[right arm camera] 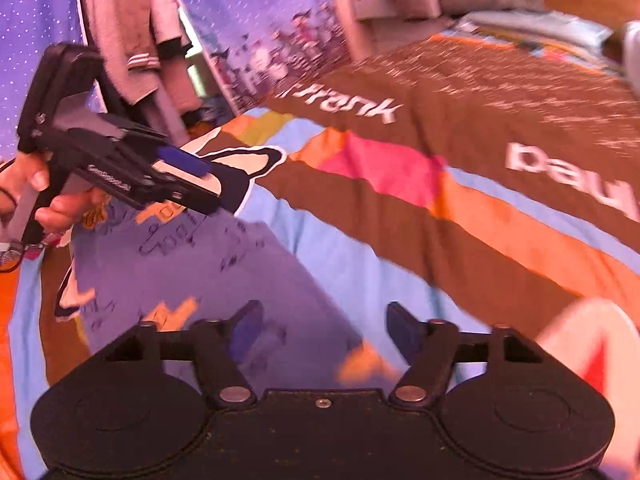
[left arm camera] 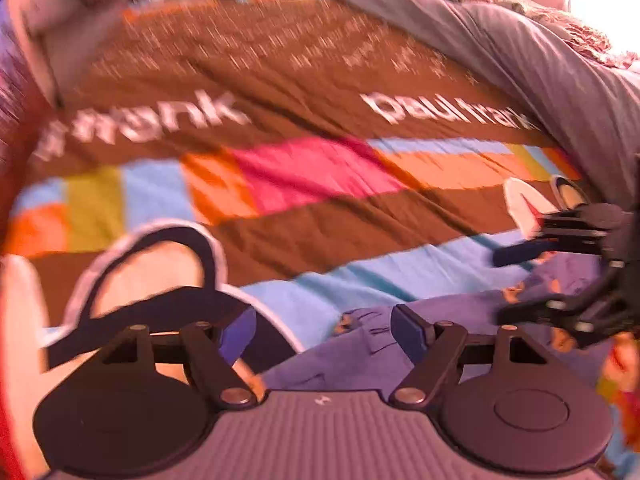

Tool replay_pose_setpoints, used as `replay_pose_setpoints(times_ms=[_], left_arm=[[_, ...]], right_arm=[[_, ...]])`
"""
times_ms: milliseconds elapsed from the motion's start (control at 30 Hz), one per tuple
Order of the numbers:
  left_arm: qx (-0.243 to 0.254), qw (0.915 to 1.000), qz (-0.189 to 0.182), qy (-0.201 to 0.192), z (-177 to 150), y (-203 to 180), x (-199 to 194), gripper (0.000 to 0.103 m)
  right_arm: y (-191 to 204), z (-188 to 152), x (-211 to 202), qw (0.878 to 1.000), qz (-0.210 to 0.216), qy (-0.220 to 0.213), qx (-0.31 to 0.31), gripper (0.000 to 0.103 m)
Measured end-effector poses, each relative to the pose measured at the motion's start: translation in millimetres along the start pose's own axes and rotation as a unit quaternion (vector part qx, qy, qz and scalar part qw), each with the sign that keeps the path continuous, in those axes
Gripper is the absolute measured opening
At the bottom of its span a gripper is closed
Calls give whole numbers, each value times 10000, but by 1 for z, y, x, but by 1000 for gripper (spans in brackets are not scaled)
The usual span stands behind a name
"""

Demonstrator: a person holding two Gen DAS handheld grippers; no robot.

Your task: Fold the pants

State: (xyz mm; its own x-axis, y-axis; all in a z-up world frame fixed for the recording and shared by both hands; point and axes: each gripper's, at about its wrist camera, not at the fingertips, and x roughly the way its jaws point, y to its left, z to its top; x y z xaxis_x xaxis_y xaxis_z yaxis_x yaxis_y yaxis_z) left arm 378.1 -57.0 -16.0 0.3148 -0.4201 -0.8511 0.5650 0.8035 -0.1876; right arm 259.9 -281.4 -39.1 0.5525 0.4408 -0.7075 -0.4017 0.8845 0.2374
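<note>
You hold two grippers. The left gripper (left arm camera: 324, 330) and the right gripper (right arm camera: 324, 326) each have jaws apart, gripping nothing. One pair of pants (right arm camera: 208, 264), purple with orange patches, lies beneath both on one patterned bedspread (left arm camera: 320, 80).

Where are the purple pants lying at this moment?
The purple pants lie on the colourful bedspread, lower left in the right wrist view, below the left gripper.

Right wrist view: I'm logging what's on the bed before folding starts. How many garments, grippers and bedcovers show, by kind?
Purple patterned pants: 1
Black handheld grippers: 2, left gripper and right gripper
Brown bedcover with coloured blocks: 1
Total: 4
</note>
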Motion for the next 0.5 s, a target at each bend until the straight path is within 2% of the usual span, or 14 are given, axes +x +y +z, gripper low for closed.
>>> replay_pose_setpoints(times_ms=[67,133,167,200,233,267,400,500], left_arm=[[-66,9992,-331,225,2,7,9,79],[-31,9979,-466,448,2,9,17,71],[3,9978,-442,494,1,9,19,50],[53,9978,-379,543,-1,8,20,30],[85,9978,-372,549,-1,7,23,24],[140,9978,-427,483,-2,6,22,17],[359,9982,-482,26,-13,-4,1,16],[405,9975,-581,-57,-19,-4,-15,18]], right_arm=[[-9,11,15,9990,387,172,105,55],[-13,17,25,9963,751,392,147,52],[-13,17,27,9953,854,444,116,43],[-11,17,29,9946,917,493,40,27],[-7,16,28,9948,894,490,-68,19],[-2,15,25,9951,836,468,-223,6],[25,6,0,9962,529,75,-690,3],[58,-9,-21,9912,63,-270,-1291,3]])
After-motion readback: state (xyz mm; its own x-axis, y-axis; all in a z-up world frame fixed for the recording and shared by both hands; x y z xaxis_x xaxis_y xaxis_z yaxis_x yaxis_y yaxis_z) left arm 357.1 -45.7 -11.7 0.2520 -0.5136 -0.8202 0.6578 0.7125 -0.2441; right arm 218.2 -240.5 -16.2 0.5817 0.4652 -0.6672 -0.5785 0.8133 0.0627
